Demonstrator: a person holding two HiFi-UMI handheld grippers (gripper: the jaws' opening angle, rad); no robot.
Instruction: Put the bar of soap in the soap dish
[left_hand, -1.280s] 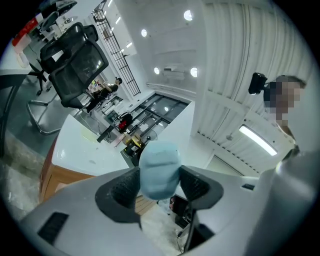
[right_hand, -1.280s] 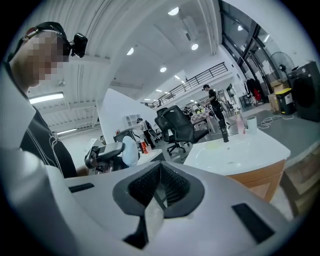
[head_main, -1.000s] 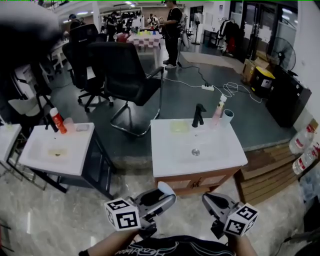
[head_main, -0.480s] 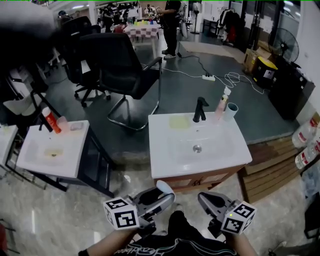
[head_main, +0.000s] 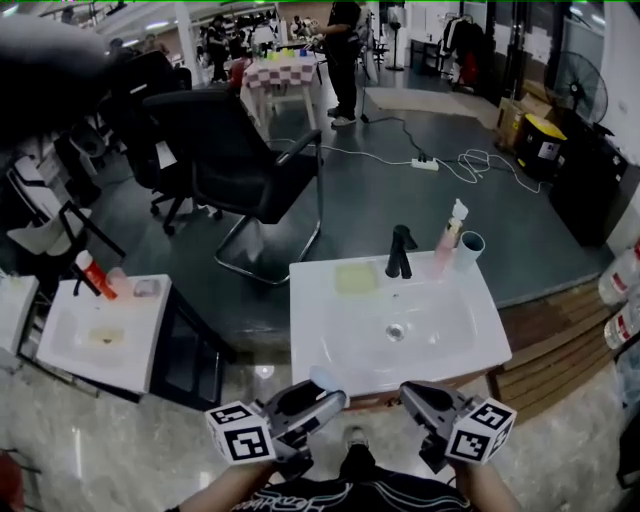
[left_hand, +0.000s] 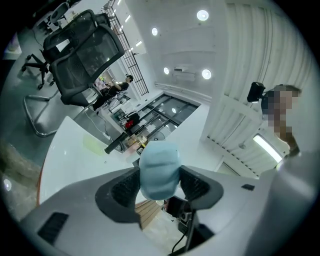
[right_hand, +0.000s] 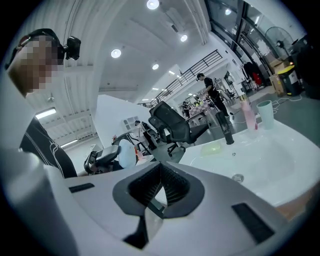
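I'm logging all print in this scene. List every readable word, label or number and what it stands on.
No text here is readable.
Pink bottle: any print too small.
Red bottle: any print too blurred.
Marker cubes: square patterns only, no letters.

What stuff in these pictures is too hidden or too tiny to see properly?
- Bar of soap: in the left gripper view the left gripper covers its sides; the head view shows only its tip.
- Soap dish: head view, too small to tell whether it is empty.
- Pink bottle: head view, print too small to read.
- Room's top-left corner: head view, a dark blur covers it.
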